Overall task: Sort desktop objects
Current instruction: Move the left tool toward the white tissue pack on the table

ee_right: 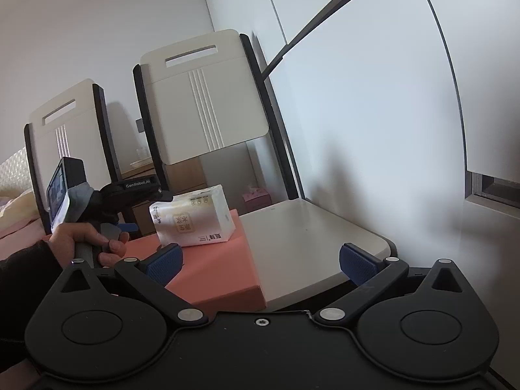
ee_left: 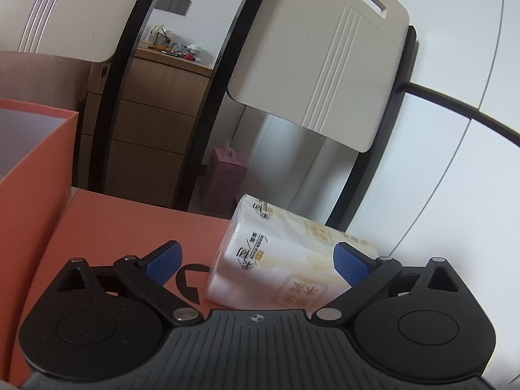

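Tissue pack (ee_left: 286, 260) lying on a coral box lid (ee_left: 130, 227), between the wide-spread fingers of the left gripper (ee_left: 258, 261).
Only the right wrist view shows the hand (ee_right: 87, 240) holding the left gripper and the white table (ee_right: 312, 247) under the lid; only the left wrist view shows an open coral box (ee_left: 35, 175), its contents hidden. The right gripper (ee_right: 260, 263) hangs wide open, empty, over the lid's corner. Two white chairs (ee_right: 208, 97) stand behind.
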Demonstrator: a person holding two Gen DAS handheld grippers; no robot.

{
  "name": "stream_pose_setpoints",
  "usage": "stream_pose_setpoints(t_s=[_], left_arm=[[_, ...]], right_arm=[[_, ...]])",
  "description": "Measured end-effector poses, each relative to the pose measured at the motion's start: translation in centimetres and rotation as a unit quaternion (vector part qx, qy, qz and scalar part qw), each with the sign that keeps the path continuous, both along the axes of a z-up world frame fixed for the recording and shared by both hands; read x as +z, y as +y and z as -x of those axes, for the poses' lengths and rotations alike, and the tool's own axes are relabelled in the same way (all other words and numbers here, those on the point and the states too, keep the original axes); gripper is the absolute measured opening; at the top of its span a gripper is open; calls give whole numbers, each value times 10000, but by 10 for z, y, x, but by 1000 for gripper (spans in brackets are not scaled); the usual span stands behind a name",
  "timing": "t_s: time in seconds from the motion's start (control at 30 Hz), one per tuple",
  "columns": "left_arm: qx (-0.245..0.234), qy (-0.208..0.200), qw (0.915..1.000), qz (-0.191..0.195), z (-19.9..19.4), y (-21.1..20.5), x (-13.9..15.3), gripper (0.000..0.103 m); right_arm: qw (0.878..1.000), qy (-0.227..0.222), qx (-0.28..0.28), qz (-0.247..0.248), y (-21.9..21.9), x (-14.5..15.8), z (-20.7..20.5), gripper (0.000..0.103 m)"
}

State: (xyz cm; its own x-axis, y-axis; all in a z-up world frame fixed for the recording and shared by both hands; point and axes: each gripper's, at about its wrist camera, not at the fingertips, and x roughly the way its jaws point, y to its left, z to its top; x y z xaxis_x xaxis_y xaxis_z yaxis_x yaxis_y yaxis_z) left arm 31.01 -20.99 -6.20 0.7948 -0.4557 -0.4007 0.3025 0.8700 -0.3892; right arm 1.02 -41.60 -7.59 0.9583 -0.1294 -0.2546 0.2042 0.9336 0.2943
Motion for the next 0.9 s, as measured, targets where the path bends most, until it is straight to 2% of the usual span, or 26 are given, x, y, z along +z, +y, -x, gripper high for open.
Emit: stream_pose_setpoints(t_s=[0.2,0.4,0.5,0.9], left_arm=[[29,226,9993,290,-17,5,2,101],[-155,325,9992,201,-27,-1,2,101],[-130,248,9995,175,-24,-2,4,101],[-449,451,9976,286,-19,-7,1,101]], right_arm=[[9998,133,135,-88,0,-4,-10,102],[9994,83,288,-163,6,0,-19,102],[9994,59,306,-165,8,2,-20,102],[9995,90,200,-224,8,1,-15,102]])
